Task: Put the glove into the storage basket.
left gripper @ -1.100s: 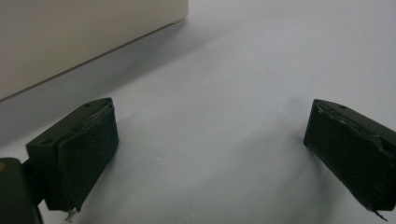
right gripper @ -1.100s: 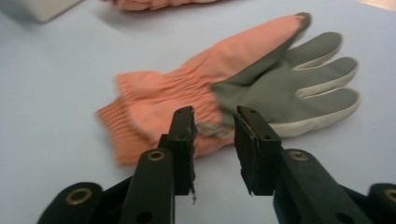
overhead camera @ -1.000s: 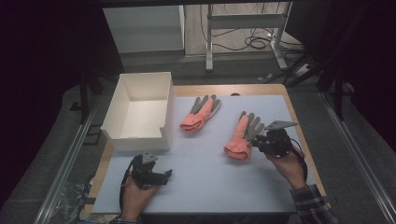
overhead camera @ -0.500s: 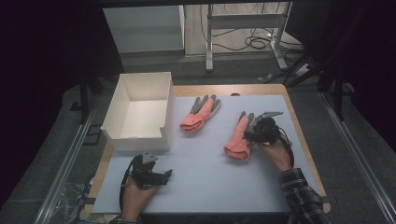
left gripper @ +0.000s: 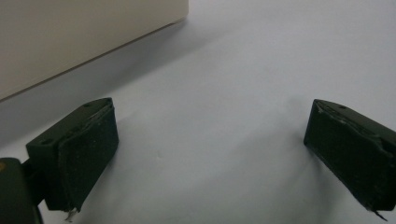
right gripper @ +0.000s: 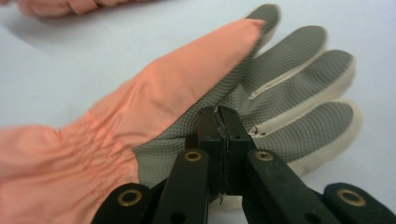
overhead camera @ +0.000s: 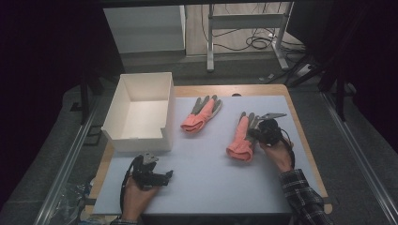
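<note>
My right tool has its jaws pressed together over the near glove's grey palm; can't tell if any fabric is pinched, prob. lining up a grab. Left tool rests wide apart on the surface by the box, idle. Other glove lies beside the box. No labels or writing seen.
</note>
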